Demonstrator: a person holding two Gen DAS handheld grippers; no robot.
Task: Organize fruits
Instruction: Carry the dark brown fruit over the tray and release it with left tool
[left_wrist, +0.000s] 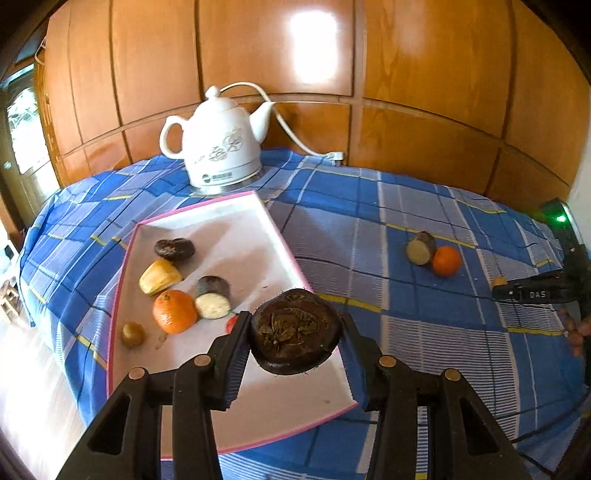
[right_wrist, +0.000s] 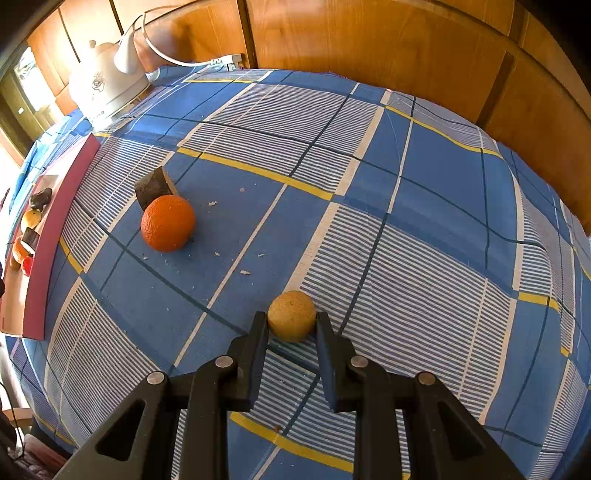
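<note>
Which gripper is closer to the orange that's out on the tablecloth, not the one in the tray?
Right. The right gripper, shut on a small yellow fruit, is on the same stretch of cloth as the orange. The left gripper holds a dark fruit over the tray.

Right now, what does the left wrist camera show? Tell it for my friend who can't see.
The left tongs grip a dark brown halved fruit above a white tray with a pink rim on a blue checked tablecloth. An orange and other fruits lie in the tray; a white teapot stands behind.
</note>
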